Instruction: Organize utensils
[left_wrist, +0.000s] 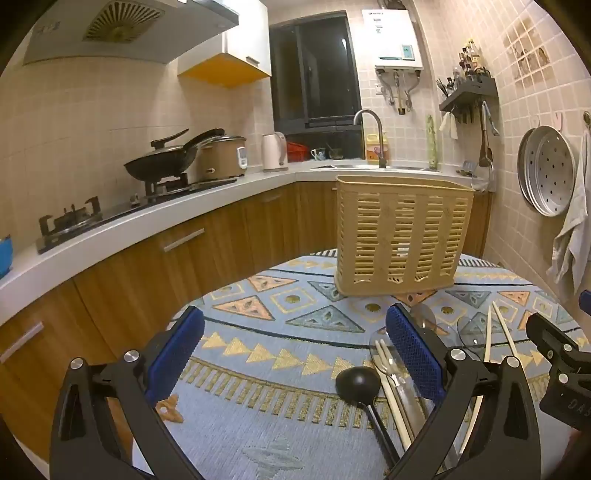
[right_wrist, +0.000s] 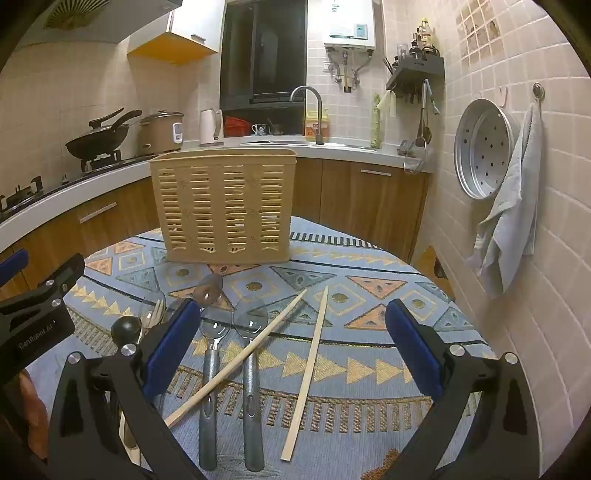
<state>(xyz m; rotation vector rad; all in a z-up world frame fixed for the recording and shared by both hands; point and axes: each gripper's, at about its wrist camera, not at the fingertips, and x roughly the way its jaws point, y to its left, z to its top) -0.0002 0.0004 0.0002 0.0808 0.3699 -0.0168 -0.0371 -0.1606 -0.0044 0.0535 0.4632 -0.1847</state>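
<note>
A tan slotted utensil basket (left_wrist: 402, 236) stands upright at the far side of the patterned table; it also shows in the right wrist view (right_wrist: 225, 206). Utensils lie loose on the cloth in front of it: two steel spoons (right_wrist: 251, 369), two wooden chopsticks (right_wrist: 310, 365) and a black ladle (left_wrist: 358, 384). More spoons and chopsticks (left_wrist: 391, 376) lie by the ladle, partly hidden by my left gripper's right finger. My left gripper (left_wrist: 295, 354) is open and empty, above the cloth left of the utensils. My right gripper (right_wrist: 291, 347) is open and empty, just above the spoons and chopsticks.
The round table's patterned cloth (left_wrist: 280, 332) ends close to wooden cabinets (left_wrist: 177, 254) on the left. A counter with stove (left_wrist: 74, 221), wok, rice cooker, kettle and sink runs behind. A steamer tray (right_wrist: 484, 147) and a towel (right_wrist: 509, 221) hang on the right wall.
</note>
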